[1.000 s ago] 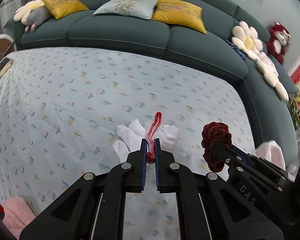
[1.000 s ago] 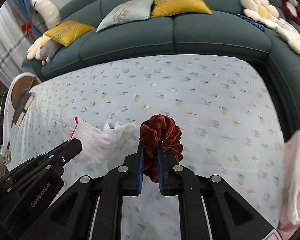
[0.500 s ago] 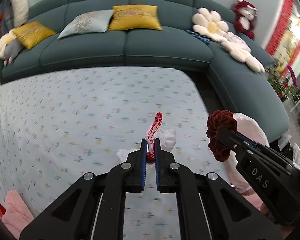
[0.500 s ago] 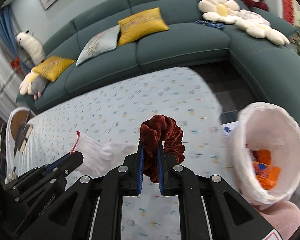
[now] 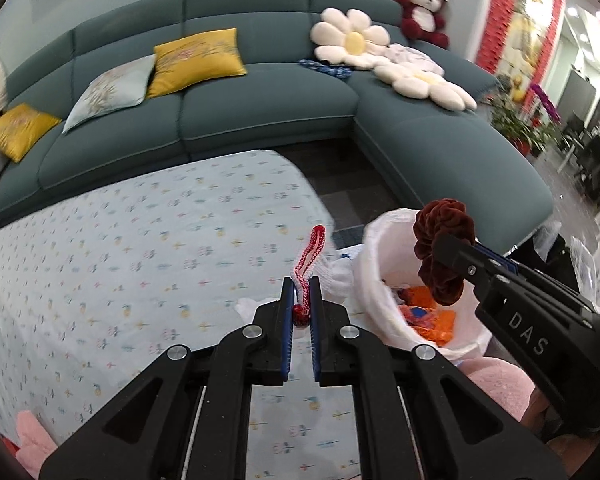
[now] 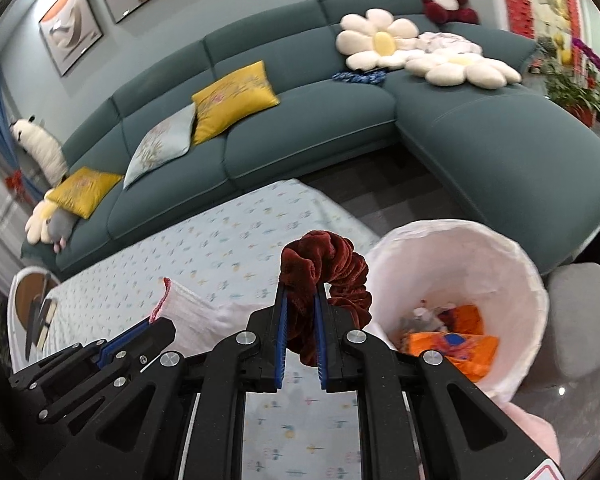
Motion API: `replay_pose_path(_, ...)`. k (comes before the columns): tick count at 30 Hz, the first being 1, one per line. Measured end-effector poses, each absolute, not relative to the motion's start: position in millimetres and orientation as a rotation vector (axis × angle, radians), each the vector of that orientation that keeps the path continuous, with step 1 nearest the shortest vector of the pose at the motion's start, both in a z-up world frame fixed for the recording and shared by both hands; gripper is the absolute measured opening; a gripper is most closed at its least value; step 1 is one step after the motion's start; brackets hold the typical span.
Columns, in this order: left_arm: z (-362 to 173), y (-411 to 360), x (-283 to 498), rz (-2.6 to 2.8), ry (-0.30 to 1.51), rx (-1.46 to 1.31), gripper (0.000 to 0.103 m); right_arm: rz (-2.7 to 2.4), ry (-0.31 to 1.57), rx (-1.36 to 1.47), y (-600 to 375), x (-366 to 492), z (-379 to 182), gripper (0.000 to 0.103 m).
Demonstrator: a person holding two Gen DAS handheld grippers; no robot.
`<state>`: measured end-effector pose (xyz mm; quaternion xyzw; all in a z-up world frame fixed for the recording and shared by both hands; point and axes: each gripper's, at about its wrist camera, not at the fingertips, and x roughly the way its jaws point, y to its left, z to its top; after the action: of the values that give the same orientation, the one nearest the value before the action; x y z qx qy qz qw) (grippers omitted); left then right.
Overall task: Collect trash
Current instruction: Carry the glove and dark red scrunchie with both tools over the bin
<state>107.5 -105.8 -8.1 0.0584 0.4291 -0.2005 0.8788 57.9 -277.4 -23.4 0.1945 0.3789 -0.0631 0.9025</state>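
Here, left claw [image 5: 301, 295] pinching glove [image 5: 309, 257] cuff-up, right claw [image 6: 300, 304] clamping scrunchie [image 6: 328, 276].

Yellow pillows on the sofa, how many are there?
2. One yellow pillow leans on the sofa back near the middle, beside a pale blue pillow. The other lies at the far left end. More may be hidden out of view.

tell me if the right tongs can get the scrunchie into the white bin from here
Probably yes: the right tongs, shut on the dark red scrunchie, sit beside the white bin, whose open mouth faces them with nothing between.
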Motion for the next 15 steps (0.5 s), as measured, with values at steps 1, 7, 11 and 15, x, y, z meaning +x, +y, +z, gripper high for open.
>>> replay_pose_path(1,-8,-114,106,-0.431,0.894,0.130,0.007,-0.139,0.781,0.409,-283,55,-23,0.011)
replay_pose_path(7,-6,-154,99,-0.489,0.889,0.176,0.007,-0.196,0.769,0.452,-319,38,-30,0.011)
replay_pose_path(11,-4,-176,95,-0.522,0.883,0.198,0.007,-0.229,0.767,0.474,-340,29,-35,0.011)
replay_pose_path(15,-3,-196,91,-0.550,0.878,0.220,0.007,-0.255,0.761,0.488,-357,21,-36,0.011)
